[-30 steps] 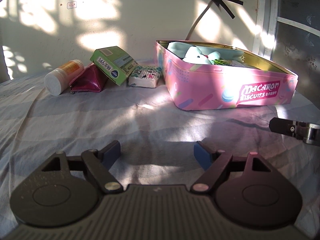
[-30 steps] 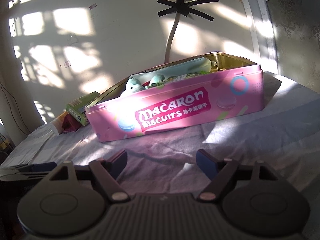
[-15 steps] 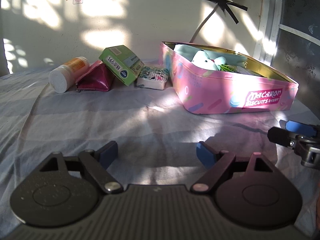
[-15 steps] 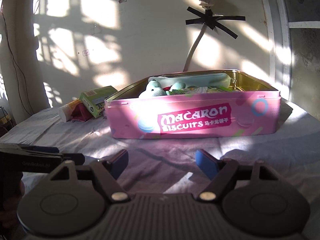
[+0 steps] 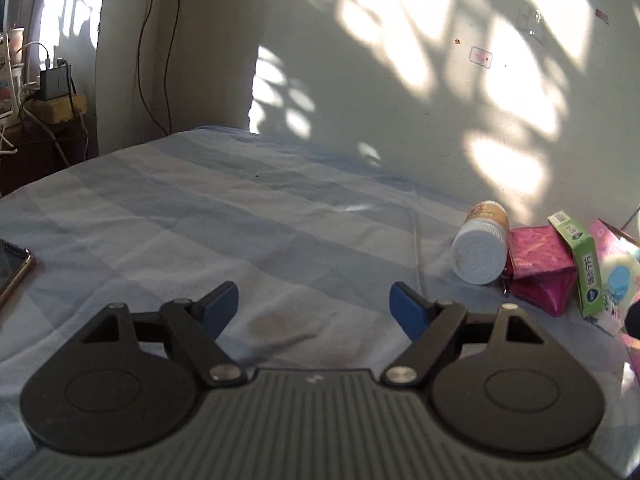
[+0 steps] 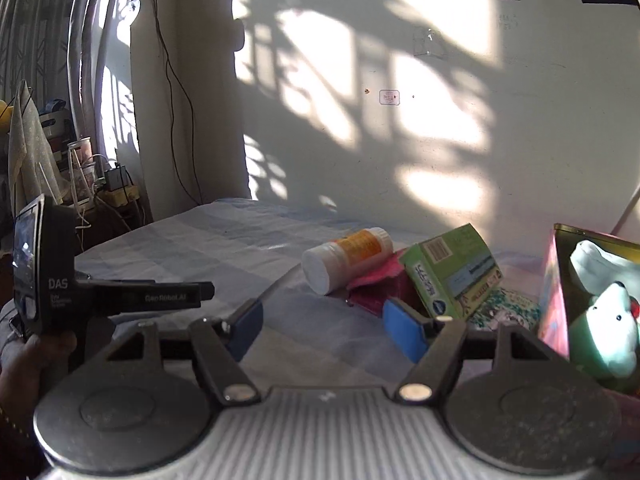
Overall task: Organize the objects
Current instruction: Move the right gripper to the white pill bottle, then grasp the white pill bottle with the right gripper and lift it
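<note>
My left gripper [image 5: 314, 308] hovers over bare striped sheet, its jaws closing with nothing between them. To its right lie a white-capped bottle [image 5: 480, 252], a magenta pouch [image 5: 538, 268], a green box [image 5: 582, 260] and a patterned tissue pack [image 5: 614, 304]. My right gripper [image 6: 324, 328] is also closing on nothing, a short way in front of the bottle [image 6: 348, 256], the pouch [image 6: 372, 286] and the green box [image 6: 452, 276]. The pink tin [image 6: 554, 296] stands at the right edge, with a pale green plush toy [image 6: 608, 324] inside it.
A phone [image 5: 12, 272] lies on the sheet at the far left. Beyond the bed's left edge stands a side table [image 5: 52, 108] with chargers and cables. The wall runs close behind the objects. A hand [image 6: 36, 356] holds the left tool's body [image 6: 44, 280].
Both views have swung to the left. The tin has slid to the right edge, the bottle and pouch now sit at the right, and the bed's left side and phone have come into view.
</note>
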`<action>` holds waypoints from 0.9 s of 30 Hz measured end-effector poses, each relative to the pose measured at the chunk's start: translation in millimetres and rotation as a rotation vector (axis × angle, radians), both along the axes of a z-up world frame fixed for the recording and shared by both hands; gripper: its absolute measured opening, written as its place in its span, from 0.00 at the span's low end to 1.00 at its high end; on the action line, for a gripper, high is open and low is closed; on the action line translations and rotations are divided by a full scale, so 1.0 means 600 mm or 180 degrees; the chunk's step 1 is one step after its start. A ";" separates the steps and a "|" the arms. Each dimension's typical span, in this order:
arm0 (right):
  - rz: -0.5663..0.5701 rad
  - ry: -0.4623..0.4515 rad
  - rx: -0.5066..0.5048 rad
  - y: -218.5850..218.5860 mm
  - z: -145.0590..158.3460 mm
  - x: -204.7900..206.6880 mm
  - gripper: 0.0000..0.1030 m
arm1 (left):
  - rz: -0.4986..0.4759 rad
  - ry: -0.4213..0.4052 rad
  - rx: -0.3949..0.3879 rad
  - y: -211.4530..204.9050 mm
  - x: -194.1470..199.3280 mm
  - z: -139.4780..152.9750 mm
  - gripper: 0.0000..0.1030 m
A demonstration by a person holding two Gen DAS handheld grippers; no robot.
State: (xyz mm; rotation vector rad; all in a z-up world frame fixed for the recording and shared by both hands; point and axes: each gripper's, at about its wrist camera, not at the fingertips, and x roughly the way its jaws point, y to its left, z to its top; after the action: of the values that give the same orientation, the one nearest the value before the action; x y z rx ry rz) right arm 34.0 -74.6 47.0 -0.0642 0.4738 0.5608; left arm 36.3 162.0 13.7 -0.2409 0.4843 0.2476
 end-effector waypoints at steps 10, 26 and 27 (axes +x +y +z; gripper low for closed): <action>-0.0487 0.0838 0.0056 0.116 -0.027 0.213 0.60 | -0.0337 -0.0030 -0.0289 0.004 -0.005 -0.005 0.87; -0.0326 0.0671 -0.0441 0.165 -0.054 0.193 0.55 | -0.0362 -0.0038 -0.0882 0.039 -0.003 -0.016 0.88; -0.0229 0.0629 -0.0511 0.162 -0.052 0.172 0.54 | -0.0355 -0.0053 -0.0921 0.043 -0.004 -0.016 0.88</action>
State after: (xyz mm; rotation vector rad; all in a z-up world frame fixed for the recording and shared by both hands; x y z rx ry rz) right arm 137.3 22.7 15.8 -0.1453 0.7105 0.4596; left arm 34.0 187.5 4.4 -0.4961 0.5150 0.0657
